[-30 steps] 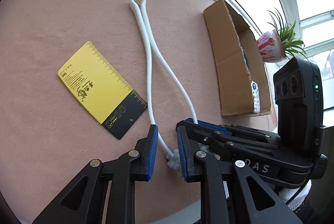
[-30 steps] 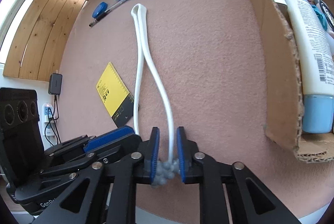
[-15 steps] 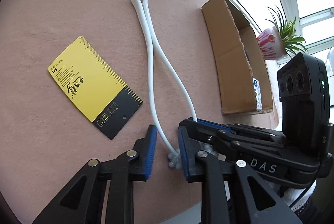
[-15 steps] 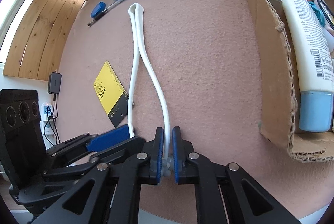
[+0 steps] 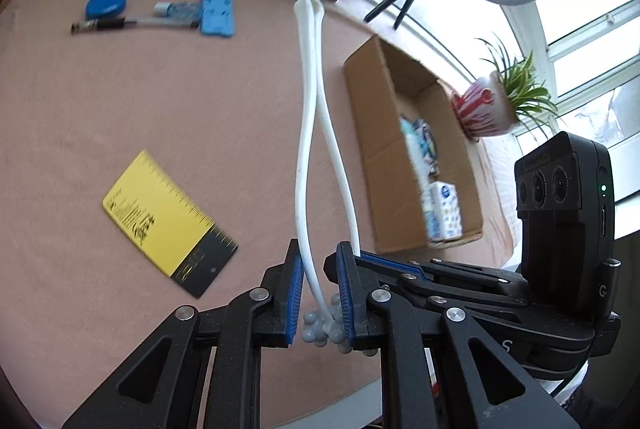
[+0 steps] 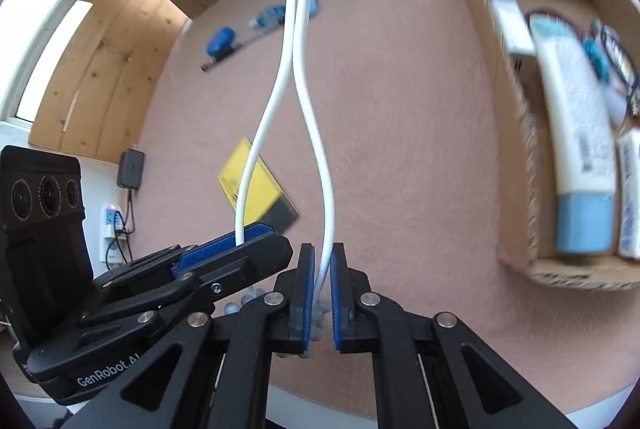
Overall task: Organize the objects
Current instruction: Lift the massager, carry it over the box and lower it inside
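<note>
My right gripper (image 6: 321, 293) pinches one strand of the smooth white folded cord (image 5: 308, 133); my left gripper (image 5: 319, 293), jaws just closing, grips the other above its knobbly grey end, fold lifted over pink felt (image 5: 160, 109) beside the corrugated cardboard box (image 5: 368, 149)

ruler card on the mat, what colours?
The ruler card is yellow with a black end and black markings, clearest in the left wrist view.

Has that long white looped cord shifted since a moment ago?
Yes. The white cord has lifted; its far loop, earlier flat on the pink tabletop, now reaches up past the table's far edge.
</note>
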`<action>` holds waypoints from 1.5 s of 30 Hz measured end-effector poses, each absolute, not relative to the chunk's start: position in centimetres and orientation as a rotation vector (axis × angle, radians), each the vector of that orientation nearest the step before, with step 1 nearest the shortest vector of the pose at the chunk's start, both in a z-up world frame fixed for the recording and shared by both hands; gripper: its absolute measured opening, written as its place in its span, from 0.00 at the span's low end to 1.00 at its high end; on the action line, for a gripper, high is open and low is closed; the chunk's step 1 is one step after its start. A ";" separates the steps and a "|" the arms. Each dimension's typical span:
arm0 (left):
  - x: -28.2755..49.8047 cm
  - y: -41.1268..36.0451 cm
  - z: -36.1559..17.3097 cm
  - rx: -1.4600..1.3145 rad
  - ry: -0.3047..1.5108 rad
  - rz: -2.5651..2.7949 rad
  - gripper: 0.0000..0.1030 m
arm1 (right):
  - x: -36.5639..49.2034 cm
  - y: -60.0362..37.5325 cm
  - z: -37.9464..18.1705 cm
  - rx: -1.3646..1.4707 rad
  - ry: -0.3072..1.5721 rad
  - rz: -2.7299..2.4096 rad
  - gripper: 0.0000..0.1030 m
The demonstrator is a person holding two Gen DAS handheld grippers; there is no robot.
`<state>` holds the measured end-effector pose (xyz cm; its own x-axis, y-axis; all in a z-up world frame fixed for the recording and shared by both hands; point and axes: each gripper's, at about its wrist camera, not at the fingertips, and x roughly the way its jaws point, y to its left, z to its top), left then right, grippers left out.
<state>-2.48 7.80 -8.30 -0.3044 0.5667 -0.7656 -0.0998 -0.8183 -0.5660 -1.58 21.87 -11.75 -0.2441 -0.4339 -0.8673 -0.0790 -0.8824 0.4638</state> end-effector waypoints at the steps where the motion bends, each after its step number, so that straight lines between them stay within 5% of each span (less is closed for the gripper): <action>1: -2.6 7.9 -8.0 -1.518 -0.587 2.163 0.16 | -1.7 22.0 -11.4 1.758 -0.631 -2.227 0.07; 20: -7.2 19.6 -4.3 -1.389 -0.499 2.058 0.15 | -1.5 30.4 -5.9 1.676 -0.715 -2.405 0.07; 45: -9.3 28.9 -8.5 -1.464 -0.445 1.988 0.16 | -0.8 40.7 -8.9 1.814 -0.749 -2.465 0.07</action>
<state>-9.27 28.86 -8.45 -0.1912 0.6555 -0.7306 -0.2817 -0.7497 -0.5989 -0.77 40.66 -8.89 -0.3370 -0.2661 -0.9031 -0.2813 -0.8870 0.3663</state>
